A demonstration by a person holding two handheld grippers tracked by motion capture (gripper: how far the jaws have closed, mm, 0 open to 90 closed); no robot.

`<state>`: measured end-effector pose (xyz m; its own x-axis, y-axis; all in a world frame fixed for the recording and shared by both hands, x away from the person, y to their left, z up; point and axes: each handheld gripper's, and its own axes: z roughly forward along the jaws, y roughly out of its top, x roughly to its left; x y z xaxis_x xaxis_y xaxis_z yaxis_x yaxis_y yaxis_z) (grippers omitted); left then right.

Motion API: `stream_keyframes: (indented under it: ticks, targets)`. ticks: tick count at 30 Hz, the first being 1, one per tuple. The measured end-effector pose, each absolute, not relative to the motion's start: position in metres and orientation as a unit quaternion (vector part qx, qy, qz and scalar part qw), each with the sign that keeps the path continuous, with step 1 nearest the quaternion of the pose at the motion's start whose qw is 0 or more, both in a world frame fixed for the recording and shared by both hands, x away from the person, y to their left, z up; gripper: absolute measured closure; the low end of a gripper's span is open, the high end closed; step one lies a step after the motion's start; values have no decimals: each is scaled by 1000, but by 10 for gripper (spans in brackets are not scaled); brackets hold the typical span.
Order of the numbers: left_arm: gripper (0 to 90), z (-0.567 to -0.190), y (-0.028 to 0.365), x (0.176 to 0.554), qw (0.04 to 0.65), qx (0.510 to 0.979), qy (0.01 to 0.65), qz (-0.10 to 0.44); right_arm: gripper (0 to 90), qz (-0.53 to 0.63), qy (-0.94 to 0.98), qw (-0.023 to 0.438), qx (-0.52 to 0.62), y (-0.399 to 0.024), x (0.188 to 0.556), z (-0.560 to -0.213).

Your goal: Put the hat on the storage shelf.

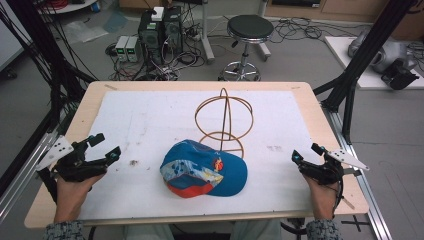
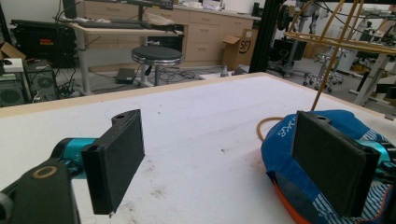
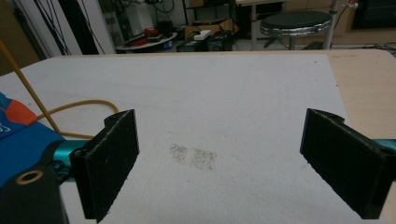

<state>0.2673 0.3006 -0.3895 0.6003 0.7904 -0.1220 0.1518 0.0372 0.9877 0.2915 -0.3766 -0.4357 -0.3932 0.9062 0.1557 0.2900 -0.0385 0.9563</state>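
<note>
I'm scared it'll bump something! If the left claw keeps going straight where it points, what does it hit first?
Probably the blue cap: it sits just beyond the left claw's right-hand jaw in the left gripper view. Between the jaws lies bare white table cover, so it might only brush it.

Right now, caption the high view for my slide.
Blue cap lies before wire stand, flanked by open left gripper and right gripper.

Setting: robotics lab or engineering workroom. Evidence: desktop computer towers on the floor at 12 o'clock amid tangled cables; round black stool at 1 o'clock; black metal rig frame at 2 o'clock; desks and cabinets behind.
</note>
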Motion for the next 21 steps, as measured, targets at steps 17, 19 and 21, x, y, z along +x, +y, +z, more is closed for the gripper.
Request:
stream_keyframes:
  ticks: [17, 19, 21]
  targets:
    - [183, -379, 269, 271, 643, 656, 323, 229, 107, 542, 640, 283, 466, -373, 289, -436]
    - [184, -379, 260, 273, 645, 661, 313, 222, 107, 542, 639, 282, 467, -374, 288, -435]
    - [185, -379, 250, 274, 646, 667, 301, 217, 107, 541, 640, 285, 466, -375, 287, -436]
